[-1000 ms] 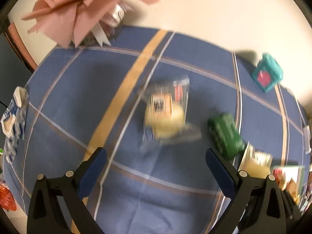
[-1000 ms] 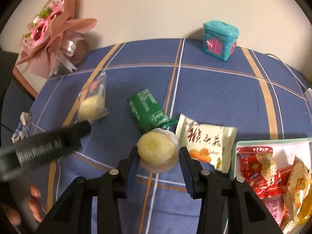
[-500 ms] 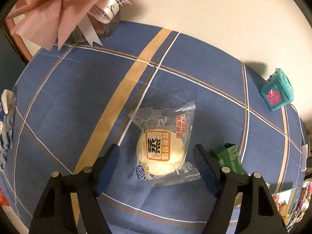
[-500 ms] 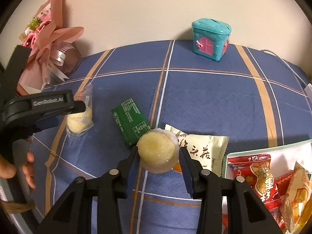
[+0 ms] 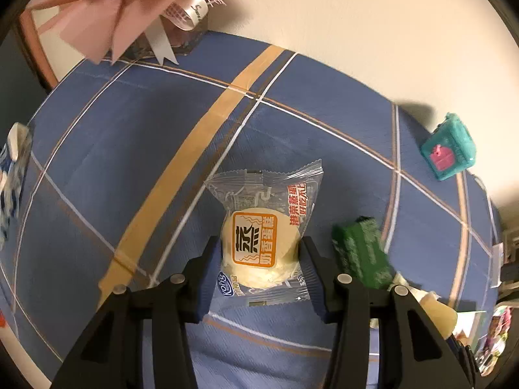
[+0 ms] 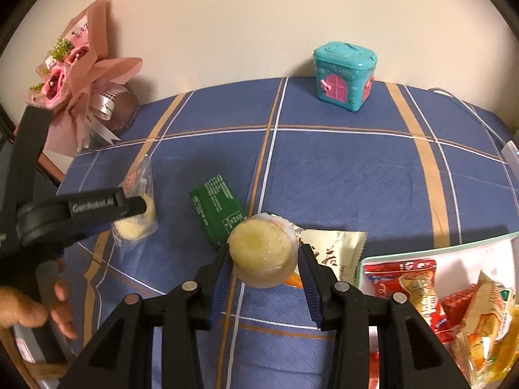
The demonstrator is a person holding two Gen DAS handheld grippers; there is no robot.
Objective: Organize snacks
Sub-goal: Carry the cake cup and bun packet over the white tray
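Observation:
My left gripper (image 5: 259,248) is shut on a wrapped yellow steamed cake (image 5: 259,249) in a clear packet with an orange label, on the blue plaid tablecloth (image 5: 129,149). The same cake shows in the right wrist view (image 6: 136,223) with the left gripper (image 6: 142,207) on it. My right gripper (image 6: 264,253) is shut on a second round yellow cake (image 6: 262,253), held above the cloth. A green snack packet (image 6: 220,214) and a white packet with an orange picture (image 6: 334,253) lie behind it. A tray (image 6: 438,249) with several red and yellow snack packets is at the right.
A pink wrapped flower bouquet (image 6: 74,81) stands at the back left against the wall. A teal toy house box (image 6: 343,74) stands at the back. A blue and white carton (image 5: 13,168) lies at the table's left edge. A hand (image 6: 29,308) holds the left gripper.
My left gripper moved forward over the wrapped cake and closed on it. My right gripper kept its cake and shifted slightly left, away from the tray.

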